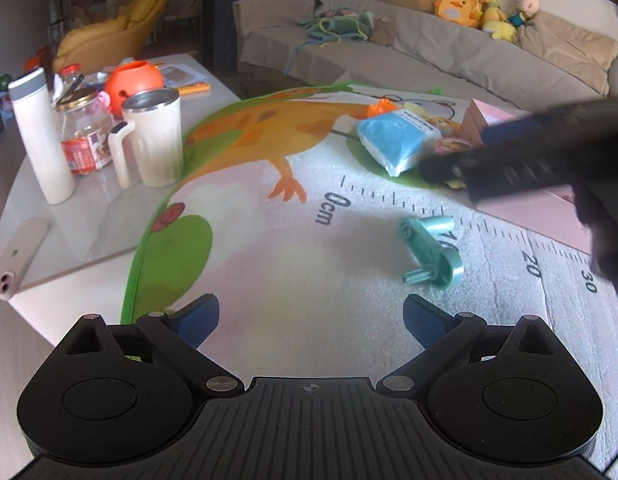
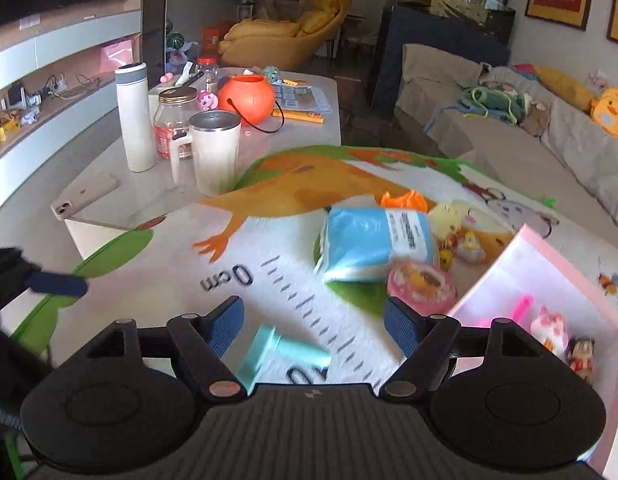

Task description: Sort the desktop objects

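A teal plastic crank part (image 1: 431,252) lies on the printed play mat (image 1: 269,240) ahead and right of my open, empty left gripper (image 1: 311,316). In the right wrist view the same part (image 2: 283,354) lies just below my open, empty right gripper (image 2: 313,320). A blue-and-white packet (image 1: 393,140) (image 2: 373,242) lies farther back, with a pink round toy (image 2: 423,286) and small yellow toys (image 2: 455,216) beside it. A pink box (image 2: 549,276) at the right holds small figures (image 2: 549,330). The right gripper shows as a dark blur (image 1: 529,156) over the box in the left wrist view.
On the white table (image 1: 93,208) to the left stand a white thermos (image 1: 41,136), a glass jar (image 1: 85,136), a white mug (image 1: 153,136), an orange pumpkin bucket (image 1: 133,84) and a phone (image 1: 17,258). A sofa (image 1: 429,52) runs behind the mat.
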{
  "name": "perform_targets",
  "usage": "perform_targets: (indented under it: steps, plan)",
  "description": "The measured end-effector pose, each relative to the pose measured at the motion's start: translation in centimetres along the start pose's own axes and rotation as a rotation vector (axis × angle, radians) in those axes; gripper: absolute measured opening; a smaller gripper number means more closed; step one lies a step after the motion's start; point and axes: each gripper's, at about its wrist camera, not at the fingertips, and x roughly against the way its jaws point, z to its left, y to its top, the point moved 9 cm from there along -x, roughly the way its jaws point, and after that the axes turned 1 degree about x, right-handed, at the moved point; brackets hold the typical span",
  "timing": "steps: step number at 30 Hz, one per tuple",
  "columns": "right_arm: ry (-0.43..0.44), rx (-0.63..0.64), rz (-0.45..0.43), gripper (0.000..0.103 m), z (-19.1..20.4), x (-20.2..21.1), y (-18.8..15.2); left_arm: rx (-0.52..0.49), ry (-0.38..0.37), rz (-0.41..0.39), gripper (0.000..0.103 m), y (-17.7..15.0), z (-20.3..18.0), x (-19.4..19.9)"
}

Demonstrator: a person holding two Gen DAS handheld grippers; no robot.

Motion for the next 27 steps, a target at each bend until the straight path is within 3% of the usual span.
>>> perform_targets:
  steps: [3,5,8,11,13,20,24,27]
  plan:
    - [-0.08,-0.009,0.022,0.089,-2.2,-3.7,3.3,-0.016,-0.023,0.001,0.101,-0.6,-0.8,0.4]
    - [-0.122,-0.083,0.056,0.093,-4.6,-6.6,5.0,-0.026,-0.034,-0.011,0.101,-0.6,-1.2,0.6]
    - [-0.098,-0.261,0.136,0.093,-7.8,-11.4,5.5,-0.021,-0.03,-0.027,0.101,-0.4,-1.0,0.9]
    - [-0.076,-0.329,0.169,0.088,-8.1,-13.6,4.6,-0.005,-0.039,-0.028,0.102,-0.3,-0.6,0.8]
    - [-0.075,-0.258,0.142,0.081,-6.8,-12.8,4.3,-0.009,-0.048,-0.027,0.102,-0.3,-0.8,0.8]
    - [0.079,-0.004,0.106,0.042,0.4,-4.9,1.5,-0.108,-0.159,-0.019,0.102,-1.1,-4.3,1.5]
    - [0.145,-0.028,0.132,0.04,1.1,-1.5,-1.6,-0.173,-0.216,-0.002,0.102,-2.1,-6.9,2.1]
    - [0.143,-0.071,0.142,0.04,0.5,0.8,-4.7,-0.212,-0.249,0.008,0.102,-2.8,-8.5,2.4]
